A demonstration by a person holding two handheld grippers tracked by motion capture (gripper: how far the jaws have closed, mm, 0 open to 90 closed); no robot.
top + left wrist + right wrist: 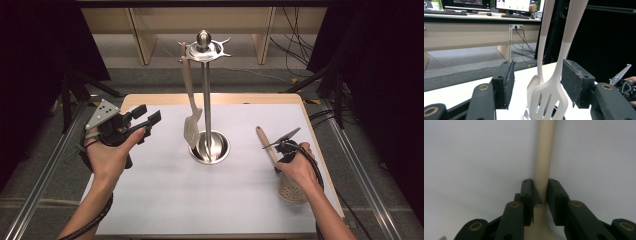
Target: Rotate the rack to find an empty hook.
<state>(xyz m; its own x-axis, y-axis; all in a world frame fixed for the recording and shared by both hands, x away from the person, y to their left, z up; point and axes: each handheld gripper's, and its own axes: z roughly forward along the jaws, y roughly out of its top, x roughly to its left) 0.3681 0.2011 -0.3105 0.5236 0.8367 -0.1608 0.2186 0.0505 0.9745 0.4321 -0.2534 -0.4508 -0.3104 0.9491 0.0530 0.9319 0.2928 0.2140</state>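
Note:
A steel utensil stand [206, 95] rises from the middle of the white table. A pale slotted spatula [192, 127] hangs from its top ring, head down by the base. My left gripper [146, 118] is held up to the left of the stand, open and empty. In the left gripper view the slotted spatula [549, 98] shows beyond the gap of the open left gripper [537, 72], with a second pale utensil [534, 86] behind it. A beige slotted spoon [291, 191] lies flat at the right. My right gripper [280, 150] is shut on the spoon handle [544, 150], right gripper [540, 188] pointing down.
The stand's round steel base [220, 150] sits mid-table. The table's white mat [165, 200] has bare room in front of the stand. Metal rails [45, 175] run along both sides of the table, and cables lie on the floor behind.

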